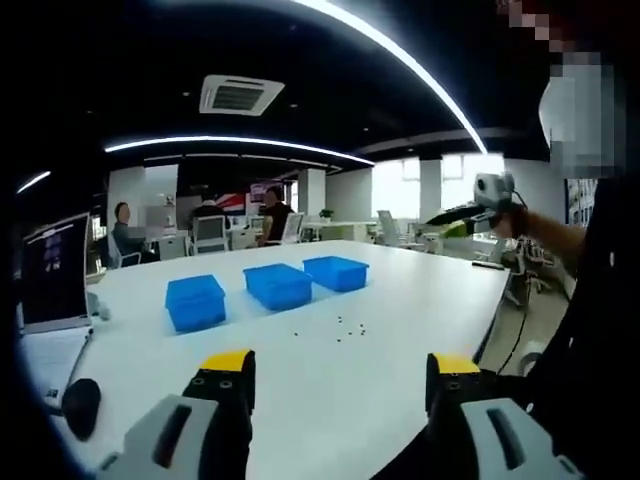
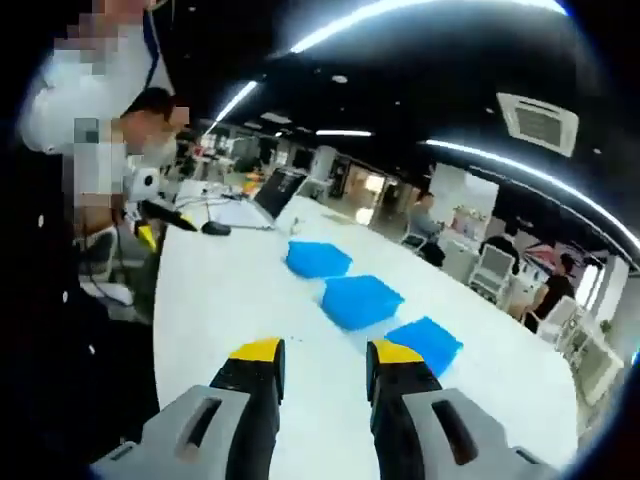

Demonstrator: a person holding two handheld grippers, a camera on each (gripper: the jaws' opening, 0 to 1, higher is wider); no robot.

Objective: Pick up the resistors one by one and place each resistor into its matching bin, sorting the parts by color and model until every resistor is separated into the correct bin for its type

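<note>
Three blue bins stand in a row on the white table [image 1: 400,300]: left bin [image 1: 195,300], middle bin [image 1: 278,285], right bin [image 1: 337,272]. Several tiny dark resistors [image 1: 342,326] lie scattered just in front of them. My left gripper [image 1: 341,368] hovers low over the near table, jaws wide open and empty. A person's hand holds my right gripper [image 1: 472,210] up beyond the table's right edge. In the right gripper view the same bins [image 2: 362,300] run diagonally, and my right gripper [image 2: 326,352] is open above the table with nothing between its jaws.
An open laptop [image 1: 55,270] and a black mouse [image 1: 80,405] sit at the table's left end. The table edge [image 1: 495,320] drops off on the right. Office chairs [image 1: 210,232] and seated people are behind the table.
</note>
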